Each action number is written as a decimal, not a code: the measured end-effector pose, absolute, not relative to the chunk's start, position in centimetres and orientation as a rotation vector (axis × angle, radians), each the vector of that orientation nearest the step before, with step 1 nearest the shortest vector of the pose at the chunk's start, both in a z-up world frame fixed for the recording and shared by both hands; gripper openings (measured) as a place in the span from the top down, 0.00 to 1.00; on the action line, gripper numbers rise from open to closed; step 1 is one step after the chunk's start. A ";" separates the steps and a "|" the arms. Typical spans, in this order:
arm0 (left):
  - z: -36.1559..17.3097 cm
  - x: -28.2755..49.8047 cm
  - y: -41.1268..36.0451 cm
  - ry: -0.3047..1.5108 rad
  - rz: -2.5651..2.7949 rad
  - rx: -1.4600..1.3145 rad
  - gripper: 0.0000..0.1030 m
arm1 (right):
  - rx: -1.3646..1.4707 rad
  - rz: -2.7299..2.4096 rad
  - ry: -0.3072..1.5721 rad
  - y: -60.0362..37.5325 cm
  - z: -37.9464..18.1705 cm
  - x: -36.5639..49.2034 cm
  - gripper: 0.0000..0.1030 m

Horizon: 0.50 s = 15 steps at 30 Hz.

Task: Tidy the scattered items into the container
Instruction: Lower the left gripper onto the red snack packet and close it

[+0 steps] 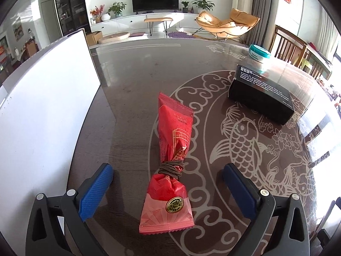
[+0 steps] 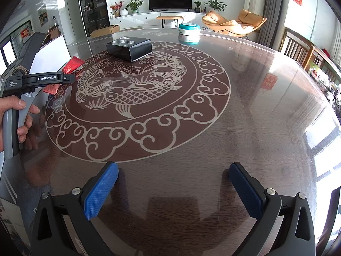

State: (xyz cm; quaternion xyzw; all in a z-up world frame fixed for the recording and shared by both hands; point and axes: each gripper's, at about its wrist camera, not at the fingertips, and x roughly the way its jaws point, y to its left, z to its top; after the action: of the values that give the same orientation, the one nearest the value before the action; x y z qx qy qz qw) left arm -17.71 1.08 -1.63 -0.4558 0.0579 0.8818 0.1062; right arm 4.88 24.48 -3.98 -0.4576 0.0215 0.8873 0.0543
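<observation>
A red snack packet (image 1: 170, 166), tied round its middle with brown cord, lies on the glass-topped table between the open fingers of my left gripper (image 1: 168, 189); neither pad touches it. A white container (image 1: 42, 111) stands just left of it. Farther right lie a black box (image 1: 262, 98) and a teal-lidded tub (image 1: 259, 56). My right gripper (image 2: 173, 189) is open and empty over bare table. In the right wrist view the black box (image 2: 130, 47), the tub (image 2: 189, 33), the packet (image 2: 71, 65), the white container (image 2: 51, 53) and the hand-held left gripper (image 2: 45, 79) show.
The round table (image 2: 213, 128) has a carp and cloud pattern under glass. Wooden chairs (image 2: 298, 47) stand at its right side. A living room with a TV and an orange lounge chair lies beyond the far edge.
</observation>
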 end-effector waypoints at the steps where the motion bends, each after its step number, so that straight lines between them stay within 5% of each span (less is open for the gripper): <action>1: -1.6 -17.8 1.1 0.174 2.592 -1.340 0.00 | -1.390 2.695 0.065 24.5 -4.0 4.9 0.00; 9: -1.5 -17.8 1.2 0.206 2.559 -1.327 0.02 | -1.390 2.695 0.065 24.5 -4.0 4.9 0.00; 11: -1.0 -17.3 1.1 0.196 2.592 -1.280 0.50 | -1.390 2.695 0.065 24.5 -4.0 4.9 0.00; 13: -0.7 -17.2 0.9 0.171 2.612 -1.278 0.78 | -1.390 2.695 0.065 24.5 -4.0 4.9 0.00; 15: -0.7 -16.8 0.7 0.148 2.626 -1.277 0.78 | -1.390 2.695 0.065 24.5 -4.0 4.9 0.00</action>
State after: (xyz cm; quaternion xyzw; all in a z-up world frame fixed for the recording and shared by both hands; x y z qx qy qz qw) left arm -16.82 0.66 -0.66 -0.4342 0.0502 0.8929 0.1085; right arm 4.89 24.48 -3.98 -0.4575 0.0215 0.8873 0.0545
